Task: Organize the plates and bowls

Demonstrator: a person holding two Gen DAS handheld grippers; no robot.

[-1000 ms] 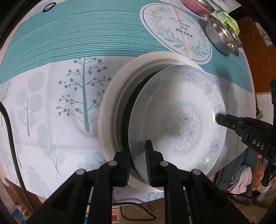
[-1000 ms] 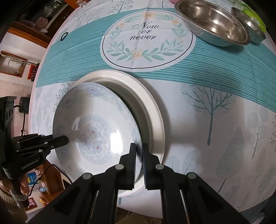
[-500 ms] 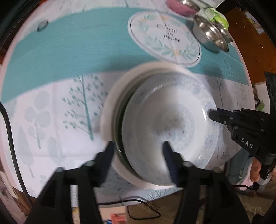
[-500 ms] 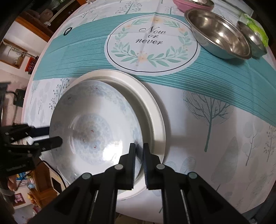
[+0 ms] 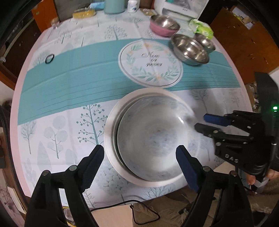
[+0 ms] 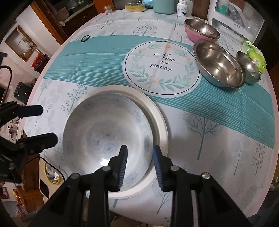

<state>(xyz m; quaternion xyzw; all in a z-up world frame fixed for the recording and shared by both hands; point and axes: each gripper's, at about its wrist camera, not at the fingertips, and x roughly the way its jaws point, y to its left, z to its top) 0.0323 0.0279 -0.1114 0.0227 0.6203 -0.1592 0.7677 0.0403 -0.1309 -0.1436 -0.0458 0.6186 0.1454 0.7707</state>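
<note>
A blue-patterned deep plate [image 5: 153, 139] [image 6: 106, 136] lies nested on a larger white plate [image 5: 109, 134] [image 6: 161, 125] near the table's front edge. My left gripper [image 5: 140, 151] [image 6: 48, 124] hovers above the plate's near rim. Its jaws are opening wide and its pads touch nothing. My right gripper [image 6: 139, 150] [image 5: 202, 122] hangs over the opposite rim, jaws opening, a narrower gap, also off the plate. Both point steeply down. The plate sits slightly off-centre, and a dark gap shows on one side.
At the back right stand a large steel bowl [image 6: 219, 64], a small steel bowl [image 6: 247, 68], a pink bowl [image 6: 200, 33] and a green packet [image 6: 256, 59]. A black hair tie [image 6: 85, 38] lies far left. A white appliance [image 6: 235, 19] and a bottle [image 6: 183, 8] line the far edge.
Both grippers were shut on opposite rims of the patterned plate. They have let go, opened and risen, so more of the table shows. The plate now rests on the white plate.
</note>
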